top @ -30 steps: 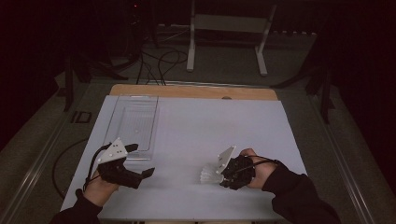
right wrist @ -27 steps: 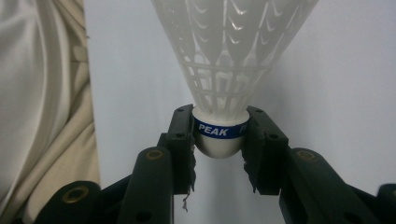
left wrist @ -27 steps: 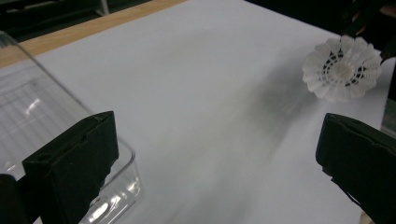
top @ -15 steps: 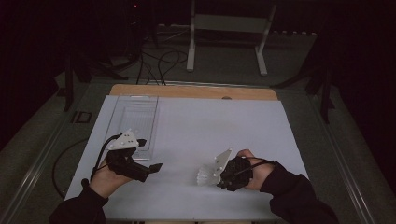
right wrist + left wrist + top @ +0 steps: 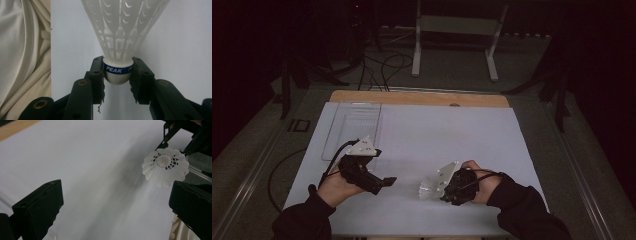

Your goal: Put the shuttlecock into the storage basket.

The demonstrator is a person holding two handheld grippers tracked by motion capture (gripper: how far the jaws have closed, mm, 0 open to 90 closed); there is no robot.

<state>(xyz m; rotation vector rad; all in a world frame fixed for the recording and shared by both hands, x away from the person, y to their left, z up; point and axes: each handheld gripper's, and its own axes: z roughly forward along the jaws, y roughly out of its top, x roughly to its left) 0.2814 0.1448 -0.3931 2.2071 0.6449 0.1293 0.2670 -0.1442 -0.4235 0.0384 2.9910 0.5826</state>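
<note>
While the right tongs [image 5: 117,75] pinch the white shuttlecock [image 5: 120,37] by its cork, the pads bear on the blue band and the skirt points away from the hand; pickup looks done on that side. High view puts the right tongs [image 5: 435,186] low over the near right part of the desk [image 5: 452,135], with the shuttlecock [image 5: 428,189] sticking out toward the middle. Left tongs [image 5: 388,181] sit near left, aimed at it across a gap; the jaws are spread with nothing between them. From the left gripper view, the shuttlecock [image 5: 165,166] faces skirt-on, apart from the black pads [image 5: 40,207]. Farther back on the left, a clear plastic tray [image 5: 353,127] lies flat on the white sheet and looks empty. Judgement: about halfway. What's left is probably a handover to the left tongs or a drop into the tray; can't tell which.
</note>
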